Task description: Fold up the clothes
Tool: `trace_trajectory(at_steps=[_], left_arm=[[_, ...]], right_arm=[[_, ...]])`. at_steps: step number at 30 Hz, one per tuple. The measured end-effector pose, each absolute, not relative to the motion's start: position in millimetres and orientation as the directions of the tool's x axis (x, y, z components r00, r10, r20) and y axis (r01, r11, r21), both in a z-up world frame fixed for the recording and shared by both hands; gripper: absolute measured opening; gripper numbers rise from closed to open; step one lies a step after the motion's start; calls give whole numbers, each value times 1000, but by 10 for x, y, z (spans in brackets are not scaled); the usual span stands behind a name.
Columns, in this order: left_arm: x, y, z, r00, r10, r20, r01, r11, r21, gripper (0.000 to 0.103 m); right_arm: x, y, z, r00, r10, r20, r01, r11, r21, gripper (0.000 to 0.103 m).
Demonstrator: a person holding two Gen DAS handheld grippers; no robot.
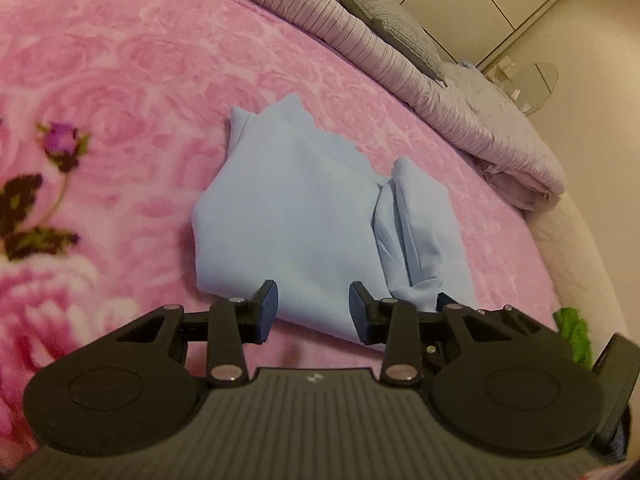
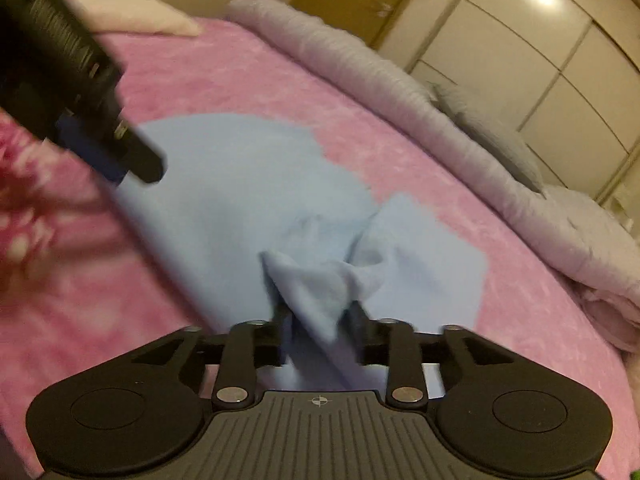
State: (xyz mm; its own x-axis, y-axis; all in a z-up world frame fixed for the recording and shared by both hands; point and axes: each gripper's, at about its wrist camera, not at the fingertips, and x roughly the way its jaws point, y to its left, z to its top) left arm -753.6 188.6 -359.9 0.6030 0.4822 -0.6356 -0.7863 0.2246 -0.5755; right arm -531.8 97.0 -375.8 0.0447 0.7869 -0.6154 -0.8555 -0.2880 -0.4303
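A light blue garment (image 1: 288,208) lies partly folded on the pink floral blanket (image 1: 140,80), with one sleeve (image 1: 416,232) bunched along its right side. My left gripper (image 1: 314,310) hovers open over the garment's near edge, nothing between its fingers. In the right wrist view the garment (image 2: 224,184) spreads out ahead, and a raised fold of it (image 2: 316,296) runs in between the fingers of my right gripper (image 2: 320,326), which is shut on that fabric. The left gripper (image 2: 108,148) shows blurred at upper left, over the garment's left edge.
A rolled lilac quilt (image 1: 400,60) and a grey pillow (image 1: 392,24) line the far side of the bed. Something green (image 1: 576,332) lies at the bed's right edge. Pale wardrobe doors (image 2: 540,60) stand behind, and a white cloth (image 2: 132,12) rests at the far left.
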Motion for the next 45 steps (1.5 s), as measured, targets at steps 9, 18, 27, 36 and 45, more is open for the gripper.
trace_trajectory(at_steps=[9,18,27,36,45], left_arm=[[-7347,2097,-3544,743,411,-529,-644,223,-731,36],[-6881,2760,-3838,789,318,-526,-582,111,-805,39],[-6516,3098,-4067,850,235,-472,-500,76,-863,41],[-6314,3084,-4043,885,199,-420,-458,219,-861,14],[-7042,2734,-3578,835,388,-391,-528,361,-769,8]], right_arm=[[-4043,953,-3097,-164,779,-606,-968,-10,250,43],[-2877,1578,-3577,-272,698,-663,-690,338,640,41],[-2775,1458,-3845,-368,723,-584,-549,338,765,38],[-2782,1465,-3949,-436,739,-514,-495,280,823,38],[-3273,1554,-3549,-501,734,-459,-619,66,783,36]])
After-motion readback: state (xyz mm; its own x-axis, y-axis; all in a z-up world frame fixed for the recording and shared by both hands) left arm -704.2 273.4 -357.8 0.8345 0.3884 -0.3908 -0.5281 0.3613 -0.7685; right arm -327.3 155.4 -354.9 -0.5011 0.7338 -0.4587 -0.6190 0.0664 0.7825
